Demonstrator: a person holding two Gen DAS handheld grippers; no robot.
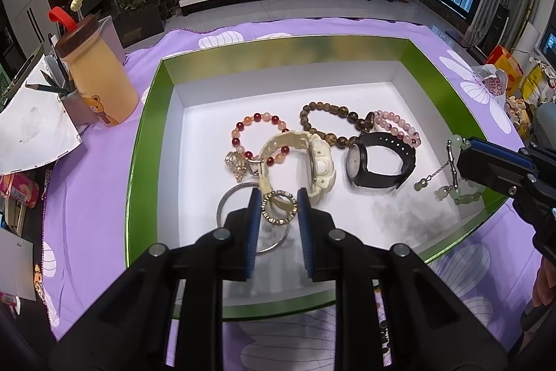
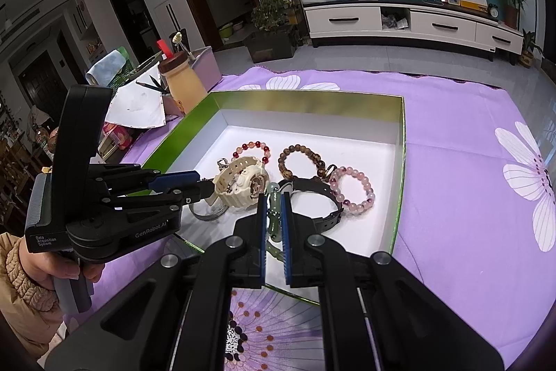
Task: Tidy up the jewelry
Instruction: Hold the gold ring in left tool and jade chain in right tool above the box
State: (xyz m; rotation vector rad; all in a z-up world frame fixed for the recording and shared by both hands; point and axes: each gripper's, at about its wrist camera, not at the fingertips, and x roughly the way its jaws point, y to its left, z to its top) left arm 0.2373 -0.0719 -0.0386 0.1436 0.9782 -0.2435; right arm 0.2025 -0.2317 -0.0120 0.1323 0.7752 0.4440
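A green-rimmed white box (image 1: 146, 141) lies on a purple flowered cloth. In it are a cream watch (image 1: 321, 162), a black watch (image 1: 378, 162), red, brown and pink bead bracelets (image 1: 257, 119) and a silver bangle (image 1: 226, 197). My left gripper (image 1: 279, 197) is low over the box's near side, its pads closed on a small rhinestone ring (image 1: 279, 209) by the cream strap. At the box's right edge, my right gripper (image 2: 274, 200) is shut on a green jade strand (image 2: 272, 218) whose chain and beads (image 1: 451, 192) hang to the box floor.
At the left stand a yellow bear cup (image 1: 100, 86) with a brown lid, a grey pencil holder (image 1: 78, 106) and a loose paper sheet (image 1: 31, 127). Purple cloth (image 2: 469, 197) spreads right of the box. A hand (image 2: 66, 266) holds the left gripper's handle.
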